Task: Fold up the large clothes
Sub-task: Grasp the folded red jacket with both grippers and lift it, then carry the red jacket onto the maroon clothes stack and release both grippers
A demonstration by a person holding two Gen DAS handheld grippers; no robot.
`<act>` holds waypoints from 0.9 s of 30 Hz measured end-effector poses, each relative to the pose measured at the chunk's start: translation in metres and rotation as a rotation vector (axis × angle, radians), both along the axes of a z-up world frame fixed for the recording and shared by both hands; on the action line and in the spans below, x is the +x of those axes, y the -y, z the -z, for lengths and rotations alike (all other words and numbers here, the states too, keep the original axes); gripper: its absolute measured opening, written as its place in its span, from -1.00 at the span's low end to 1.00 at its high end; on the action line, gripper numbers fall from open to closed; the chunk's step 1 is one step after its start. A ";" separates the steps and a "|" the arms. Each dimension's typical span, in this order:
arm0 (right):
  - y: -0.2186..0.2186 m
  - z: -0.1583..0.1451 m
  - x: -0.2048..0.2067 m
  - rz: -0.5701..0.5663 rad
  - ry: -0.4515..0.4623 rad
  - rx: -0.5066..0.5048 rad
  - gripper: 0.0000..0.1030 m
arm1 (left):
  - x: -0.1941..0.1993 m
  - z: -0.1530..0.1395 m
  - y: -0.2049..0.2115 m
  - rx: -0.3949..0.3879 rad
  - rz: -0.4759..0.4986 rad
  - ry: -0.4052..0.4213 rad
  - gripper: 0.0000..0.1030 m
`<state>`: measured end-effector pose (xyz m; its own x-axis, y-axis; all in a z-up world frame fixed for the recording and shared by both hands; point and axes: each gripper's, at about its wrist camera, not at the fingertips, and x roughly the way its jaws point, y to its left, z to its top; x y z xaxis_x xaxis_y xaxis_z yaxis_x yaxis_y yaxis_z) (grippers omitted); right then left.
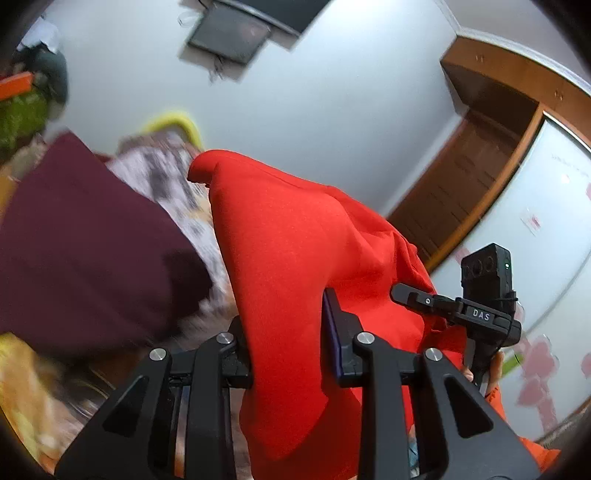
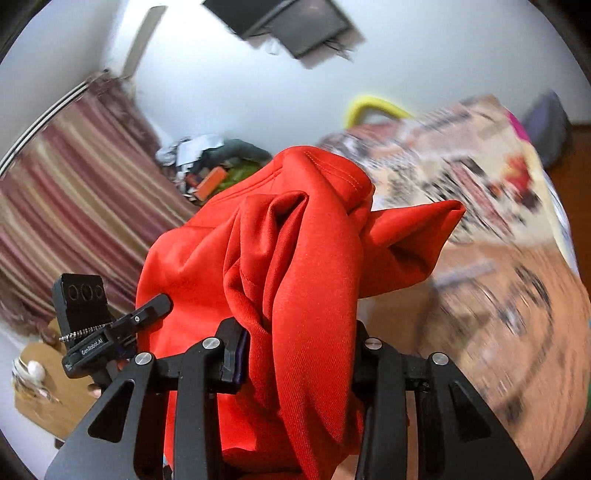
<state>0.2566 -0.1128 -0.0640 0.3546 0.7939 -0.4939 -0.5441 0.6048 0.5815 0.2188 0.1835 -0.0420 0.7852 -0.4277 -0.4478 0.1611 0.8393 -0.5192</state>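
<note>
Red garment (image 1: 295,236) fills the gap in both my jaws: my left gripper (image 1: 288,347) is clenched on a thick fold of it, and my right gripper (image 2: 299,354) is clenched on another bunched fold (image 2: 295,295) of the same cloth. From each grip the fabric rises in a crumpled peak ahead of me and hangs down below the fingers, held up off the bed.

In the left wrist view my right gripper (image 1: 410,295) shows from the side, pinching the red cloth, with white letters "DAS" on its black body. In the right wrist view my left gripper (image 2: 155,308) shows the same way, marked "GenRobot.AI".

Beyond the cloth lies a bed with a busy patterned sheet (image 2: 480,206), blurred. A dark maroon cloth (image 1: 81,240) lies on it to the left in the left wrist view. Farther out stand a striped curtain (image 2: 74,192), a wooden wardrobe (image 1: 491,147) and a pale wall carrying a dark screen (image 1: 229,35).
</note>
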 end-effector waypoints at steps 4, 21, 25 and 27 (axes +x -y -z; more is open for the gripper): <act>-0.055 -0.015 0.015 -0.039 0.027 0.007 -0.35 | 0.013 -0.020 -0.060 0.005 -0.069 0.024 -0.46; -0.241 0.056 0.102 -0.145 -0.122 -0.063 -0.32 | 0.112 0.059 -0.219 0.153 -0.255 -0.225 -0.29; -0.242 0.092 0.110 -0.143 -0.206 -0.068 -0.13 | 0.113 0.082 -0.218 0.198 -0.268 -0.238 -0.01; -0.238 0.087 0.105 -0.137 -0.184 -0.095 -0.03 | 0.110 0.078 -0.216 0.238 -0.296 -0.227 0.19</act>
